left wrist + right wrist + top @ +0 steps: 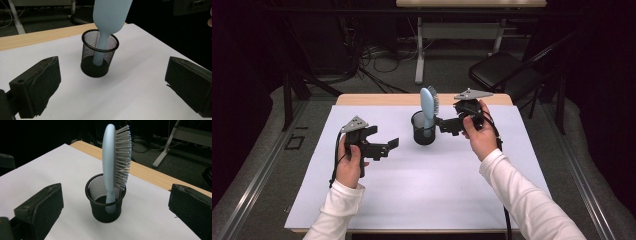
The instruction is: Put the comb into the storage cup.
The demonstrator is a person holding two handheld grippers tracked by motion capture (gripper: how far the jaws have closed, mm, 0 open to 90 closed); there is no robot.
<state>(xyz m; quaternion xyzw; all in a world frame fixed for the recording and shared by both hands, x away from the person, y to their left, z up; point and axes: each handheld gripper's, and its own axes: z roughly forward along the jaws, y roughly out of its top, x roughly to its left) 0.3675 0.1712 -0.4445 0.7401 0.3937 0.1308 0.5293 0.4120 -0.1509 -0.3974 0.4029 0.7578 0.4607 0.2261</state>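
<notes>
High view. I see the hairbrush (428,107) standing handle-down in the black mesh cup (423,131), which sits on the white mat (412,185) near the middle of the table's far half. The brush's long axis is close to vertical, head up, bristles facing the right side of the table. My right gripper (443,125) is just beside the cup on its right, jaws pointing at it; my left gripper (387,145) is on the cup's left and a little nearer me, clearly farther off. I judge the right gripper to be the one placed for any grasp, and the approach would be sideways, across the upright axis.

Left gripper view. Both jaws stand wide apart with nothing between them. The cup (100,53) lies ahead on the centre line, well apart from the jaws. The brush (107,22) shows its smooth back; its head is cut off by the top edge, and the handle end is visible only dimly through the mesh.

Right gripper view. These jaws are also spread wide and hold nothing. The cup (106,197) is ahead, centred between them, and the brush (112,162) is seen edge-on, bristles to the right, leaning lightly on the rim. I cannot make out whether the handle tip rests on the cup's floor.
</notes>
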